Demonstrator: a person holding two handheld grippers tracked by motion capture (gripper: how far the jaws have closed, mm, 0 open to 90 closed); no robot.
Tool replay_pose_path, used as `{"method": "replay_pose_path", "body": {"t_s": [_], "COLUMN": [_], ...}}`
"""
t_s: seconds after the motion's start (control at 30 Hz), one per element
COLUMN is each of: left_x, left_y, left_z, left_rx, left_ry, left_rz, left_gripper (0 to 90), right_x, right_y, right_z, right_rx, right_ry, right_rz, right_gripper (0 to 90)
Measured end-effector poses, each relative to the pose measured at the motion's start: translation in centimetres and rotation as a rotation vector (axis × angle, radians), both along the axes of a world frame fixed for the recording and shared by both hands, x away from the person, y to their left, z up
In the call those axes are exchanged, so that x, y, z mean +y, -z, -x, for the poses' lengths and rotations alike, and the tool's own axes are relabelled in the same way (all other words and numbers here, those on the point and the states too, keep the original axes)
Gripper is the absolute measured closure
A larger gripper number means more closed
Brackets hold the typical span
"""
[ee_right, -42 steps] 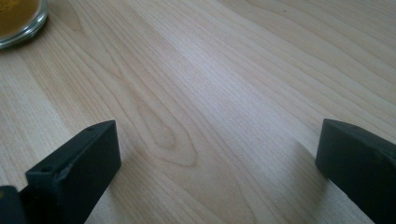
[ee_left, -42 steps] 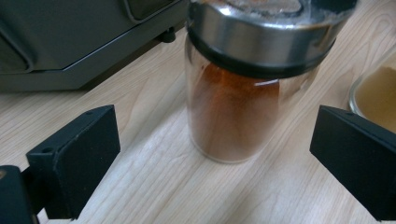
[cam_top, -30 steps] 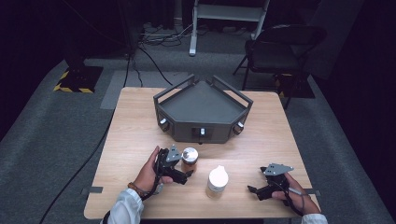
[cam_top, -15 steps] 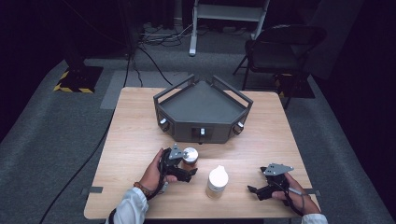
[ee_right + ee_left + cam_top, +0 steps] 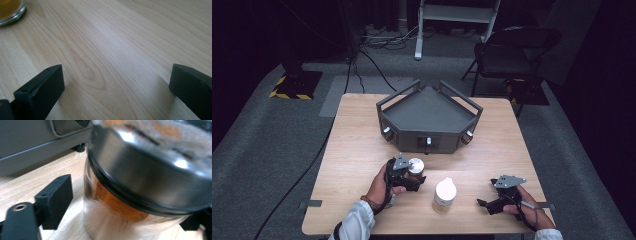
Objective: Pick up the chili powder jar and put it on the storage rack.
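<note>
Jar (image 5: 130, 202): glass, steel lid (orange powder inside), upright.

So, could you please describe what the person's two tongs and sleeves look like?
Both tongs, left and right, are black with blocky rectangular jaws, and each carries a grey three-cornered plate on top. The person wears white sleeves and a bracelet on the left wrist. A thin cable trails from the right one.
</note>
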State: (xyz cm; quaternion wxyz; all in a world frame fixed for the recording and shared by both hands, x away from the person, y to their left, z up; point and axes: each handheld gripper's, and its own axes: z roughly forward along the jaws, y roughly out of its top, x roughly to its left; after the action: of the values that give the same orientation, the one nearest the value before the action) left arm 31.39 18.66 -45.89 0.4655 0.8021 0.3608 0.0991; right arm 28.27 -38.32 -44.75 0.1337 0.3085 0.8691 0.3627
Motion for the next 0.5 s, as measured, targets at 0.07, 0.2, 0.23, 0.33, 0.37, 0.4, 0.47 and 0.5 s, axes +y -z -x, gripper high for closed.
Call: {"method": "replay_pose_path", "body": {"t_s": [0.07, 0.2, 0.23, 0.33, 0.37, 0.4, 0.47, 0.5], "left_x": [0.06, -0.45, -0.44, -0.41, -0.29, -0.19, -0.31, -0.47], "left_y": [0.01, -0.08, -0.15, -0.51, -0.57, -0.63, -0.68, -0.77], "left_z": [-0.05, 0.09, 0.08, 0.35, 0.28, 0.21, 0.31, 0.39], "left_rx": [-0.007, -0.027, -0.029, -0.042, -0.036, -0.033, -0.038, -0.042], "left_ry": [0.018, 0.031, 0.030, 0.011, 0.008, 0.009, 0.009, 0.009], "left_rz": [-0.004, -0.036, -0.037, -0.041, -0.033, -0.034, -0.041, -0.051], "left_gripper": [18.1, 26.6, 26.8, 29.4, 29.9, 29.9, 29.9, 29.9], "right_x": [0.00, 0.00, 0.00, 0.00, 0.00, 0.00, 0.00, 0.00], "right_y": [0.00, 0.00, 0.00, 0.00, 0.00, 0.00, 0.00, 0.00], "right_z": [0.00, 0.00, 0.00, 0.00, 0.00, 0.00, 0.00, 0.00], "right_rx": [0.000, 0.000, 0.000, 0.000, 0.000, 0.000, 0.000, 0.000], "right_ry": [0.000, 0.000, 0.000, 0.000, 0.000, 0.000, 0.000, 0.000], "right_rz": [0.000, 0.000, 0.000, 0.000, 0.000, 0.000, 0.000, 0.000], "right_gripper": [0.0, 0.0, 0.0, 0.0, 0.0, 0.0, 0.0, 0.0]}}
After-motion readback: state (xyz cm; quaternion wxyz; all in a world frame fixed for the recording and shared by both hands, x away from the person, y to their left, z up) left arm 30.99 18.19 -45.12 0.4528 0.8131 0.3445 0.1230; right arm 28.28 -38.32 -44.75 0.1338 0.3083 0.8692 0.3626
